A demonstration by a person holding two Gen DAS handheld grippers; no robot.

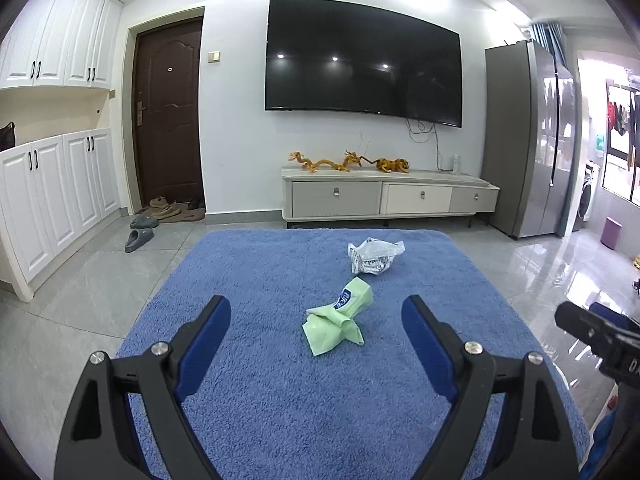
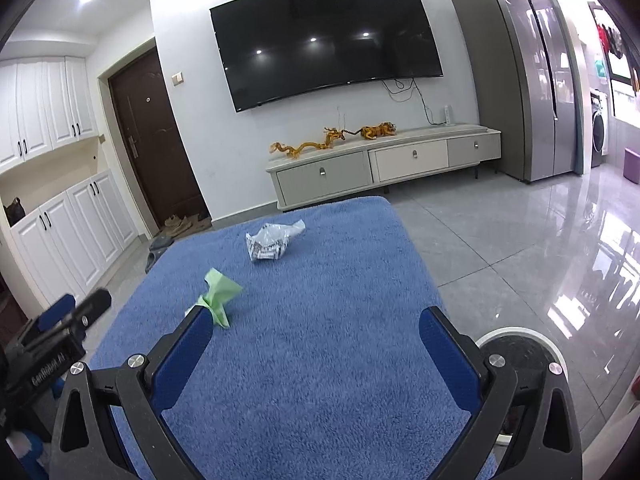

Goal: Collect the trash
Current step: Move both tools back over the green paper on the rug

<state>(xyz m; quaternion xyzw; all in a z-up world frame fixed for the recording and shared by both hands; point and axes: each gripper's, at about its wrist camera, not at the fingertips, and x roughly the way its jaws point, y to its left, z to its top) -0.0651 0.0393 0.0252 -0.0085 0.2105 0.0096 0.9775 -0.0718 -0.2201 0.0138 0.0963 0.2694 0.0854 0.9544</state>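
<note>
Green plastic, crumpled and twisted at the waist, is what I am lining up on: the green wrapper lies on the blue towel just ahead of my left gripper, almost centred in the gap between its blue pads. My left jaws stand wide with nothing between them, the pads clear of the wrapper on both sides. Its long axis runs on a slant, near end toward me and to the left, far end away and to the right, so I judge a small turn of the wrist would let the pads close across the narrow twisted middle, not along its length.

From my right gripper, also spread wide and empty, the same wrapper sits off to the left, just past the tip of the left finger. So the left hand is the nearer and better placed for it. A white wrapper with black print lies farther up the towel, apart from the green one, and looks like a fair reach for the right hand.
</note>
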